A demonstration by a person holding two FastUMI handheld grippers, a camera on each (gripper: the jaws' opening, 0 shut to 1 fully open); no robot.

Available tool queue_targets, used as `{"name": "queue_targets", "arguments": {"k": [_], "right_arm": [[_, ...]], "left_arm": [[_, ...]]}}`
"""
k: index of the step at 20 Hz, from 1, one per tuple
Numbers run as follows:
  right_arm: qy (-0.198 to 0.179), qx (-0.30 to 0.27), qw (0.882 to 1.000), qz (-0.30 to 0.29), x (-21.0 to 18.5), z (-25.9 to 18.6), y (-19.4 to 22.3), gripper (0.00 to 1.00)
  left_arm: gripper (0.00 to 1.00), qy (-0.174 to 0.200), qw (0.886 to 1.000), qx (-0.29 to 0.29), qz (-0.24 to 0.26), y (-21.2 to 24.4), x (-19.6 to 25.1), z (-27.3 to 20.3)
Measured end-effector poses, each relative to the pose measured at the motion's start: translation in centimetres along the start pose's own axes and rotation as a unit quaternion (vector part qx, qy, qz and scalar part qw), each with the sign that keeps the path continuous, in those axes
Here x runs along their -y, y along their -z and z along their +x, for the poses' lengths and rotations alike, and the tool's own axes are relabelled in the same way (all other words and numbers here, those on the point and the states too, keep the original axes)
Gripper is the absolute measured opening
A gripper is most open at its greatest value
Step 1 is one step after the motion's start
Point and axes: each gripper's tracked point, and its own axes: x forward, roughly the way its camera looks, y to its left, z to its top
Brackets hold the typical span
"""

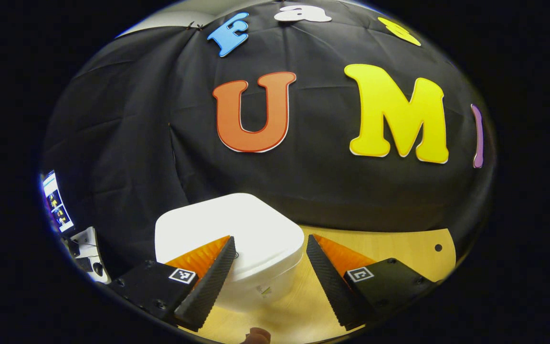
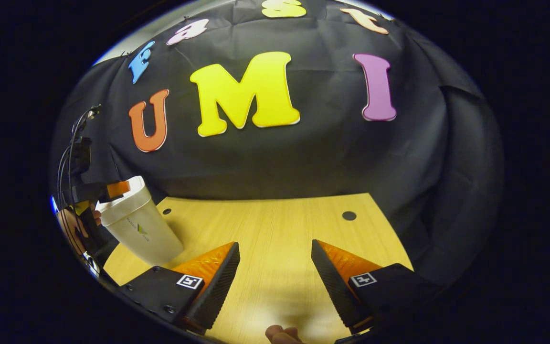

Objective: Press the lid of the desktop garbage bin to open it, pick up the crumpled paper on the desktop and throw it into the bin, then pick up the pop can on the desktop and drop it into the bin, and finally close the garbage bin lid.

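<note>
Over bin lid [image 1: 229, 229]: L gripper [image 1: 270, 253] open

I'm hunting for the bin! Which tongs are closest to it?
The left tongs, right at the shut white bin. The right tongs are over bare table, the bin off to their side.

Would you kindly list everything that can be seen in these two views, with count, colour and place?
bin: one, white, lid shut, on the table's left side near the cloth wall; seen at the left edge in the right gripper view.
table: one, light wood, with small dark holes, under both grippers.
cloth wall: one, black, behind the table.
screen: one, lit, far left in the left gripper view.
left gripper: one, open, fingers either side of the bin's near edge.
right gripper: one, open, over bare table.
hand: one, behind the bin, holding the left gripper.
</note>
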Motion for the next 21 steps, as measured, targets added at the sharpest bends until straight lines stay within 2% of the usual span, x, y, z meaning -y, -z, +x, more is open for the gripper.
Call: {"name": "queue_targets", "arguments": {"k": [5, 8, 11, 15, 21], "right_arm": [[0.032, 0.068, 0.997, -0.016, -2.0, -3.7, -3.8, 0.95], [0.038, 0.082, 0.996, -0.007, -3.8, -6.0, -3.8, 0.96], [0.04, 0.086, 0.995, -0.008, -5.4, -8.1, -2.2, 0.95], [0.031, 0.068, 0.997, -0.001, -7.2, -9.4, 0.4, 0.96], [0.027, 0.078, 0.997, -0.006, -8.9, -10.0, 0.1, 0.96]], "left_arm": [[0.98, 0.06, 0.998, 0.031, -0.009, -1.9, 1.8, -5.7], [0.98, 0.092, 0.994, 0.059, 0.021, -2.5, 2.3, -9.4], [0.98, 0.122, 0.99, 0.06, 0.036, -1.4, 2.9, -12.3], [0.98, 0.141, 0.987, 0.067, 0.039, -0.4, 2.6, -14.2], [0.98, 0.157, 0.983, 0.076, 0.051, 0.4, 2.5, -15.1]]}}
